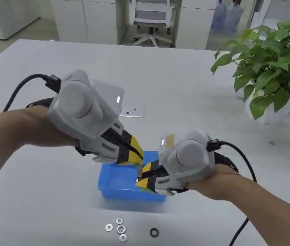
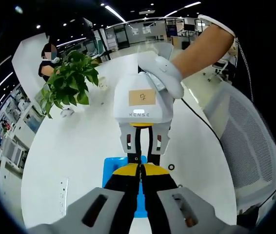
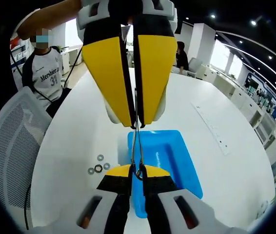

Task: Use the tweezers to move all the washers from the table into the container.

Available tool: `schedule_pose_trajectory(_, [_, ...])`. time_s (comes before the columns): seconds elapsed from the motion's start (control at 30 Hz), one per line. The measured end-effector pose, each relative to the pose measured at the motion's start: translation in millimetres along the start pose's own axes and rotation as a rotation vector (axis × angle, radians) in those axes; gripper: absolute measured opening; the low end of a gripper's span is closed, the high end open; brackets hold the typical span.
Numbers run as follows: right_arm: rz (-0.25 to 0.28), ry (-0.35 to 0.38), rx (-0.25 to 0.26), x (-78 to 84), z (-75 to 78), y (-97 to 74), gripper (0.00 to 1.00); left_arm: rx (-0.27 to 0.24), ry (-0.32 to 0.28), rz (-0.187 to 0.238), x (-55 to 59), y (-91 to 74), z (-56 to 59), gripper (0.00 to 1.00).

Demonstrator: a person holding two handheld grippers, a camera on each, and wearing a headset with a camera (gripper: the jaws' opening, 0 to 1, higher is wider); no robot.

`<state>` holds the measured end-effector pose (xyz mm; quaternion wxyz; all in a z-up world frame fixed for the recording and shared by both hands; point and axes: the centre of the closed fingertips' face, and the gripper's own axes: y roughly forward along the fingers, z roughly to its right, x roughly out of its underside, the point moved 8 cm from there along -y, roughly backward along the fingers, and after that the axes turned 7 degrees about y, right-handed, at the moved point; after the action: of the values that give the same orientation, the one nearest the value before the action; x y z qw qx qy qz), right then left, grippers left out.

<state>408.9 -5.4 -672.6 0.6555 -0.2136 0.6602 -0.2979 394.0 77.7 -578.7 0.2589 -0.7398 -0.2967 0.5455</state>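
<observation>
Ok, tabletop (image 1: 196,92) first: big, white, slick-looking, so anything small that drops prob skids or rolls, and a pale washer on white is hard to spot. Next my two tools: left hand-held gripper (image 1: 136,157) & right hand-held gripper (image 1: 142,179) are nose to nose over the container (image 1: 115,183), tips nearly touching, both sets of jaws pinched narrow. In the right gripper view each looks clamped on the tweezers (image 3: 137,146), left at one end, right at the other, thin steel legs strung btwn them; can't tell which end is the points. That's the main worry: two grips on one springy tool. If I pull or twist my hands apart w/o one side letting go, the legs could bend or the tweezers could ping out. If both ease off at once, they drop into the container or onto the tabletop. Container looks like light blue plastic, and w/ both tools crowded over it a nudge could shove it into the washers (image 1: 120,229) and scatter them. Those sit in a small cluster on the tabletop on my side of the container, near it but apart, w/ a black ring (image 1: 154,232) just beside. They're flat & thin, so I reckon a tweezer point may skate off one rather than catch it, flicking it away.
</observation>
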Motion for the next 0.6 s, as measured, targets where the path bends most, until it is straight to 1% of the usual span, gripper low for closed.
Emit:
schedule_pose_trajectory(0.2, [0.007,0.004,0.006,4.5,13.1,5.7,0.1,-0.006,-0.006,-0.003,8.0,6.8,-11.7,0.05])
schedule_pose_trajectory(0.33, [0.011,0.011,0.002,8.9,20.9,11.8,0.1,-0.004,-0.008,-0.008,14.4,11.9,-17.2,0.05])
schedule_pose_trajectory(0.6, [0.006,0.023,-0.01,18.9,30.9,24.7,0.1,0.01,-0.023,-0.017,29.1,25.1,-25.8,0.05])
